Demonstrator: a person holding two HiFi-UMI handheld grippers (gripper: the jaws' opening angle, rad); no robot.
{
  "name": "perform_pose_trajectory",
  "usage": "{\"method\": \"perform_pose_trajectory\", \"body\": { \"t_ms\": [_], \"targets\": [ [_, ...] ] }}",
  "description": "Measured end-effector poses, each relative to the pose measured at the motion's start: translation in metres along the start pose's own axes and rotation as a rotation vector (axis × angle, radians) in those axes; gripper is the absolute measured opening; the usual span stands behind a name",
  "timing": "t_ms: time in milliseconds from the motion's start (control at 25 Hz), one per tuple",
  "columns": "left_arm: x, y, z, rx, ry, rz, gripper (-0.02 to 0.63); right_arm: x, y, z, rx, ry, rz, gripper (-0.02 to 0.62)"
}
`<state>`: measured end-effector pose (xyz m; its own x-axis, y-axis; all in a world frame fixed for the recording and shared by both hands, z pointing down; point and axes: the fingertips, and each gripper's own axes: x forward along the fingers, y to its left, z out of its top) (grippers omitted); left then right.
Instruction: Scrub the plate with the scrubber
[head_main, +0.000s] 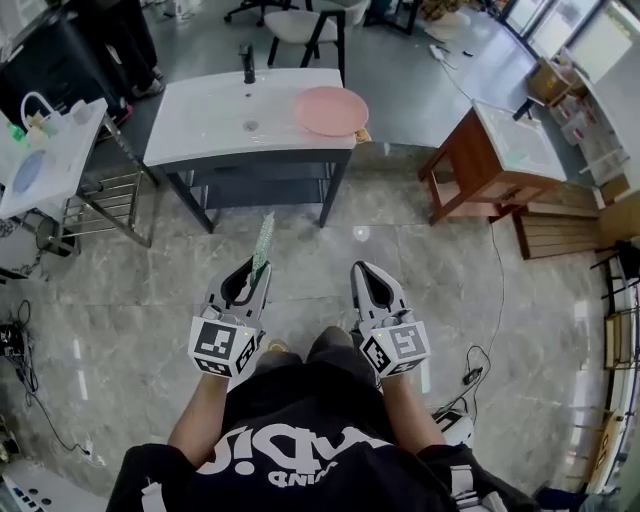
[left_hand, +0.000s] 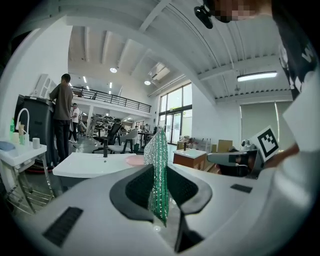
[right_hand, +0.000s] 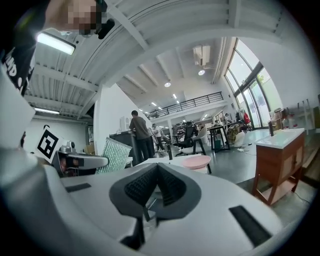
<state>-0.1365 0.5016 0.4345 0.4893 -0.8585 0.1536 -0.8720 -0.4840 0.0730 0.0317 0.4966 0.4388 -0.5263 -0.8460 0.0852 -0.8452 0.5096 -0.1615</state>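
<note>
— Left side?
— Your left gripper (head_main: 252, 272) is clamped on the scrubber (head_main: 263, 238). It's a green, glittery sheet, standing on edge between the pads. Its far end pokes out past the jaw tips.

— Right side?
— Your right gripper (head_main: 362, 270) has its jaws pressed together with nothing between them. It's held beside the left one, a gap between the two.

— Plate?
— The pink plate (head_main: 330, 110) lies flat on the right end of the white tabletop (head_main: 200, 120). A dark tap (head_main: 247, 63) stands at the back edge, left of the plate.

— How close are you?
— You stand back on the grey floor (head_main: 420, 250), with both grippers well apart from the tabletop. The scrubber's free end points roughly toward it. In both gripper views the plate shows small, far beyond the jaws.

— Anything else nearby?
— A wooden cabinet (head_main: 490, 160) stands right of the tabletop, apart from it.
</note>
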Motion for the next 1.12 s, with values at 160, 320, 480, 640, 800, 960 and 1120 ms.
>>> {"method": "perform_pose_trajectory", "body": {
  "t_ms": [160, 320, 480, 640, 800, 960, 1120],
  "targets": [
    [0.0, 0.009, -0.002, 0.005, 0.009, -0.032, 0.089, 0.001, 0.004, -0.004, 0.012, -0.008, -0.038, 0.018],
    [0.007, 0.015, -0.002, 0.014, 0.015, -0.053, 0.089, 0.011, 0.007, -0.009, 0.026, -0.004, -0.033, 0.018],
    [0.02, 0.025, -0.006, 0.006, 0.026, -0.059, 0.089, 0.028, 0.004, -0.011, 0.026, -0.003, -0.033, 0.018],
    [0.042, 0.039, -0.006, 0.003, 0.028, -0.061, 0.089, 0.049, -0.007, -0.012, 0.026, 0.003, -0.029, 0.018],
    [0.072, 0.052, 0.0, 0.002, 0.025, -0.075, 0.089, 0.074, -0.026, -0.009, 0.025, 0.004, -0.034, 0.018],
    [0.108, 0.07, 0.007, -0.01, 0.023, -0.076, 0.089, 0.106, -0.051, -0.003, 0.024, 0.009, -0.037, 0.018],
    [0.149, 0.088, 0.02, -0.014, 0.025, -0.077, 0.089, 0.143, -0.079, 0.009, 0.025, 0.013, -0.029, 0.018]
  ]
}}
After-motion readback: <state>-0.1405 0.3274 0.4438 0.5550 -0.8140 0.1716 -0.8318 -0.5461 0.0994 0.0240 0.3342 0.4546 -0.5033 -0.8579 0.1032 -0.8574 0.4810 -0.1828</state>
